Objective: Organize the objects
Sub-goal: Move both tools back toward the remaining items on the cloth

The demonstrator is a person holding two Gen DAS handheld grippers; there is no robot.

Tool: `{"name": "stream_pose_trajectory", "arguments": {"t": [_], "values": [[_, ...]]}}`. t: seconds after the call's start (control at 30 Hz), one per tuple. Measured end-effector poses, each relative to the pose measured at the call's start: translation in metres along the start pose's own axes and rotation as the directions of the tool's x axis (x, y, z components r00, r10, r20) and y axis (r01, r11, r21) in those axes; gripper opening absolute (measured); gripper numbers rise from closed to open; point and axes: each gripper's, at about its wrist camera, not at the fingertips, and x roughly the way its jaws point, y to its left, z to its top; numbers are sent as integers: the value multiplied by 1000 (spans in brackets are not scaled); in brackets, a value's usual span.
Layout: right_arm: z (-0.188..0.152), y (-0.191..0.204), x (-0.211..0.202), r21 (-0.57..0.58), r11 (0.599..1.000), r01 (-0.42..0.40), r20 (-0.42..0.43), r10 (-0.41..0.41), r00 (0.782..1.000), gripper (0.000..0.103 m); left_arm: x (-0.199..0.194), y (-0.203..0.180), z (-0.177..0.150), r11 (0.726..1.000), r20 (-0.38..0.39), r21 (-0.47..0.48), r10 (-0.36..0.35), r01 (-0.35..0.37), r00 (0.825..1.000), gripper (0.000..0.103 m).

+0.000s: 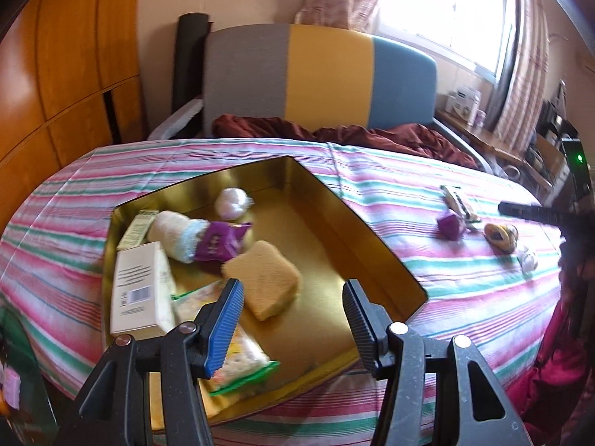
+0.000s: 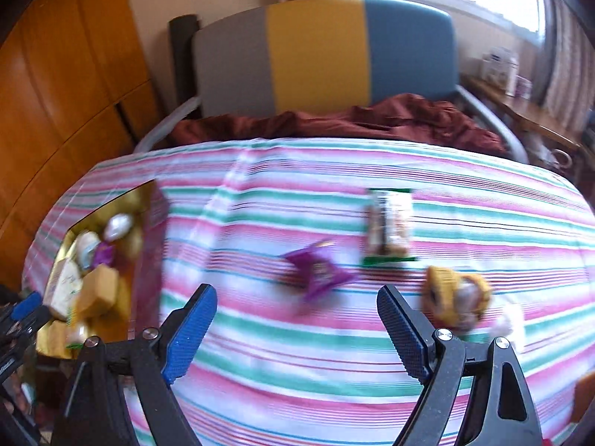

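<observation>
A gold tin box [image 1: 375,245] lies on the striped bedspread and holds a yellow sponge [image 1: 262,284], a white carton [image 1: 135,293], a rolled towel [image 1: 174,234], a purple packet [image 1: 219,245], a white ball [image 1: 230,202] and a snack bag [image 1: 238,356]. My left gripper [image 1: 290,297] is open and empty above the box, near the sponge. My right gripper [image 2: 297,306] is open and empty above the bedspread. Ahead of it lie a purple packet [image 2: 319,269], a clear snack pack [image 2: 388,225], a yellow roll [image 2: 452,293] and a small white item [image 2: 509,325]. The box shows at left [image 2: 148,219].
The striped bedspread [image 2: 297,353] covers the bed. A dark red blanket [image 2: 353,120] is bunched by the grey, yellow and blue headboard [image 2: 319,52]. A wooden wardrobe [image 1: 55,74] stands at left. A cluttered side table [image 1: 494,141] and window are at right.
</observation>
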Motion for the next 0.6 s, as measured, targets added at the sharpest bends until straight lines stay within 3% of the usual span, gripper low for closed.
{"name": "stream_pose_trajectory", "arguments": {"t": [0.17,0.3,0.37,0.6], "values": [[5,-76,-1,147,980,132,11,-135,991,91,6,-30,5,997,-10,69,-32,33,999,56],[-6,-128,7,363,917,165,-33,-164,986,91,14,-53,11,992,-27,113,-52,55,998,56],[-6,-137,5,408,900,155,-25,-159,987,91,20,-65,13,989,-38,132,-66,71,997,56],[-7,-134,4,403,899,171,-39,-169,985,92,37,-105,17,973,-72,196,-113,125,991,56]]}}
